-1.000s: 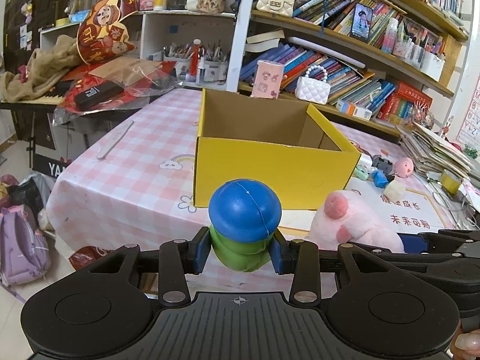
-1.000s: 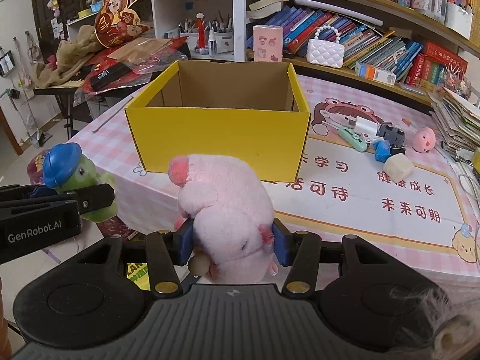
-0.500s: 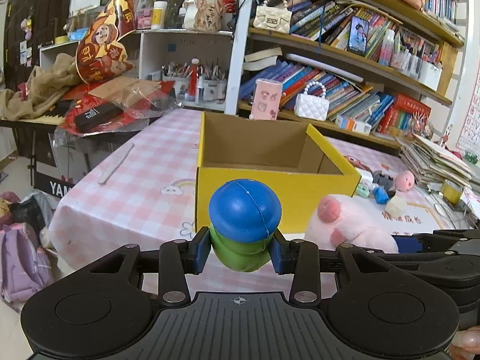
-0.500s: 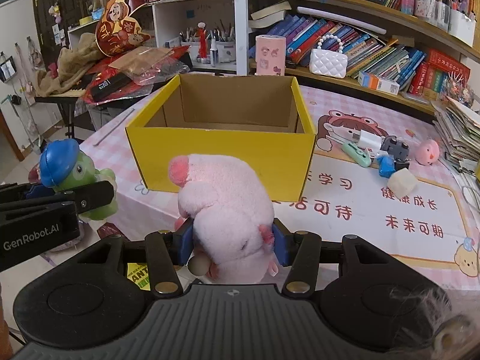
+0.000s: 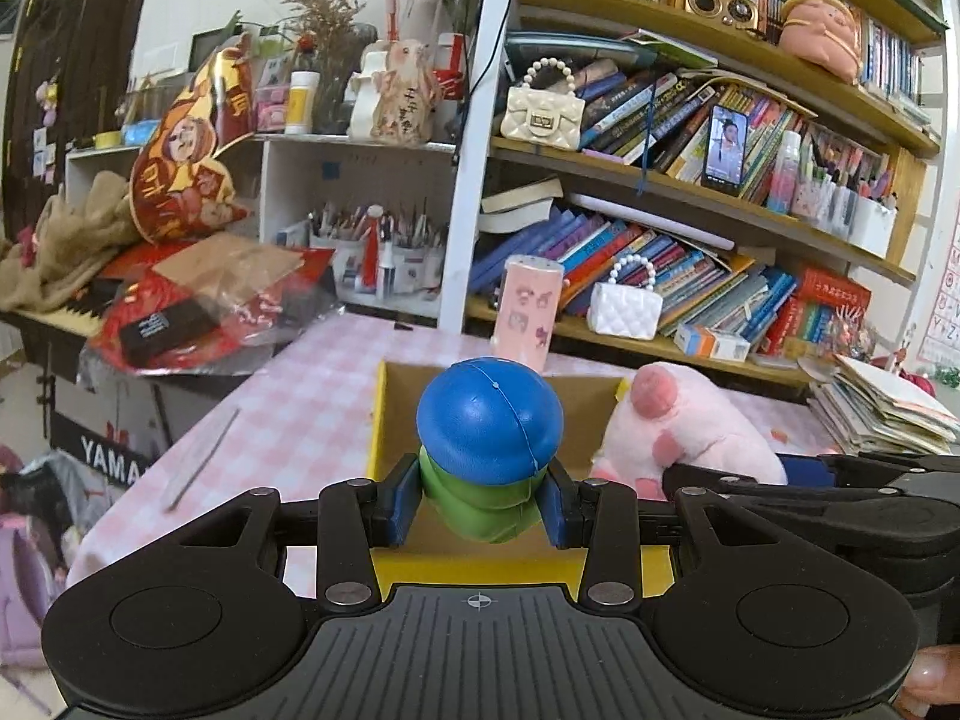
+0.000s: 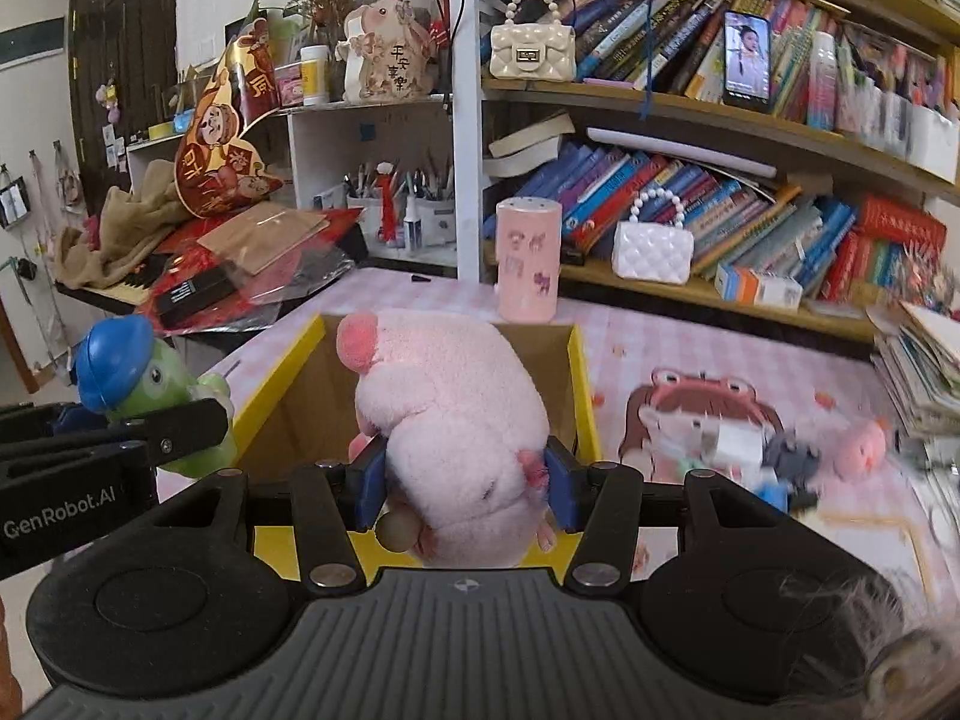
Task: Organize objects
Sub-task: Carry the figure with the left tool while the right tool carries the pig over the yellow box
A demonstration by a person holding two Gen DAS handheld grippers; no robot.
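Observation:
My left gripper [image 5: 480, 507] is shut on a green toy figure with a blue cap [image 5: 489, 438] and holds it above the open yellow cardboard box [image 5: 377, 414]. My right gripper [image 6: 459, 483] is shut on a pink plush pig [image 6: 447, 414] and holds it over the same box [image 6: 583, 390]. In the right wrist view the green toy [image 6: 150, 387] sits at the left over the box's left wall. In the left wrist view the pig [image 5: 690, 426] is at the right.
The box stands on a table with a pink checked cloth [image 5: 300, 384]. Small toys [image 6: 780, 456] lie on the table right of the box. A pink canister [image 6: 528, 261] stands behind the box. Bookshelves [image 6: 720, 192] fill the back; a cluttered side table [image 5: 180, 294] is at left.
Both grippers have moved forward and up with their toys, from in front of the box to over its opening. The box now looks much closer and lower in both views.

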